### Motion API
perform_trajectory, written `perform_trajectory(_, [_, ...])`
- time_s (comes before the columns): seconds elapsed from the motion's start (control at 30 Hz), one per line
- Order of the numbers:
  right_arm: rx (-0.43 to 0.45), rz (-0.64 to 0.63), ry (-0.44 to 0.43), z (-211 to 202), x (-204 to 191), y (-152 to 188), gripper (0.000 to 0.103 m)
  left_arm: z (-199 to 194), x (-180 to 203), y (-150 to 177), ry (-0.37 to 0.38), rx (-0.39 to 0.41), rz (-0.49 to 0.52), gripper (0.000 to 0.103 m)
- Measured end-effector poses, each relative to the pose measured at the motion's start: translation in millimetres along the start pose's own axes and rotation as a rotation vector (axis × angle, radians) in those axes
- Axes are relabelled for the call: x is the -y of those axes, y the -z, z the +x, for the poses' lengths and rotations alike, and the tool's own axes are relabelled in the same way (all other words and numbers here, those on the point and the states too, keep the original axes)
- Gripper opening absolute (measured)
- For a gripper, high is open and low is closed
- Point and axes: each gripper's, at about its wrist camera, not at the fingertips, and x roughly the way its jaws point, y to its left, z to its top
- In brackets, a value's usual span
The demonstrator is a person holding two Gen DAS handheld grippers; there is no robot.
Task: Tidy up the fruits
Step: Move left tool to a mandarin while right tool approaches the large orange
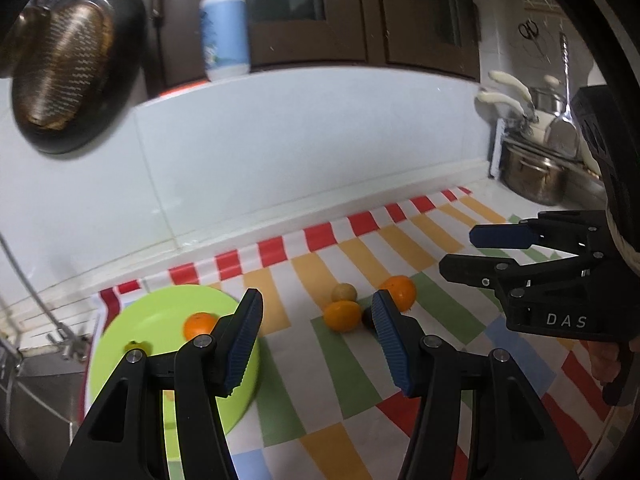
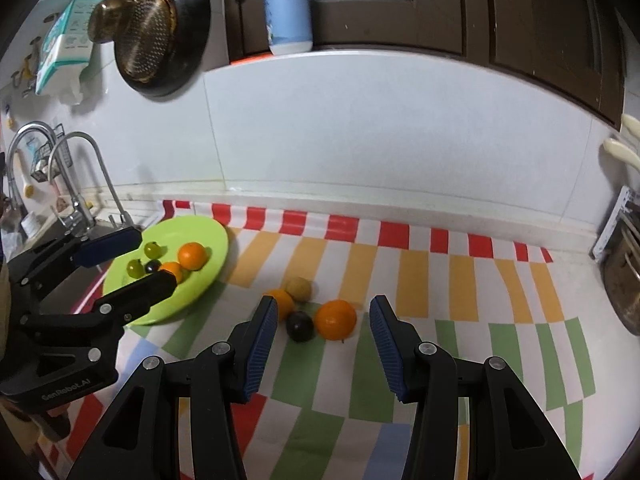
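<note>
A green plate [image 2: 202,280] sits on the striped cloth [image 2: 440,320] that covers the tabletop, at the cloth's sink-side end. In the plate lie two oranges [image 2: 193,256], the smaller one partly hidden behind a gripper finger, two green fruits [image 2: 152,249] and one small dark fruit [image 2: 151,267].

Off the plate, on the cloth toward the middle, four loose fruits cluster close together: a big orange [image 2: 335,319], a dark round fruit [image 2: 299,326] just beside it, a smaller orange [image 2: 280,302] and a tan ball-shaped fruit [image 2: 299,289] nearest the wall.

The left gripper [image 2: 120,260] hangs over the plate's near rim, jaws apart and empty. The right gripper [image 2: 323,354] hovers on the near side of the loose cluster, away from the plate, jaws apart with nothing between them.
</note>
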Motion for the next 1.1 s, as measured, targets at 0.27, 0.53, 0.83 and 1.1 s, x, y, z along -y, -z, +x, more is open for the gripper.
perform_trajectory(0.27, [-0.045, 0.042, -0.012, 29, 9, 7, 0.049, 35, -2, 9, 0.062, -0.037, 0.001, 0.055])
perform_trajectory(0.53, [-0.086, 0.063, -0.025, 55, 14, 15, 0.049, 67, -4, 17, 0.122, -0.088, 0.002, 0.049])
perform_trajectory(0.83, [-0.113, 0.067, -0.039, 75, 14, 20, 0.049, 90, -7, 23, 0.194, -0.142, -0.018, 0.044])
perform_trajectory(1.1, [-0.128, 0.088, -0.066, 86, 14, 21, 0.048, 100, -10, 20, 0.229, -0.165, -0.029, 0.044])
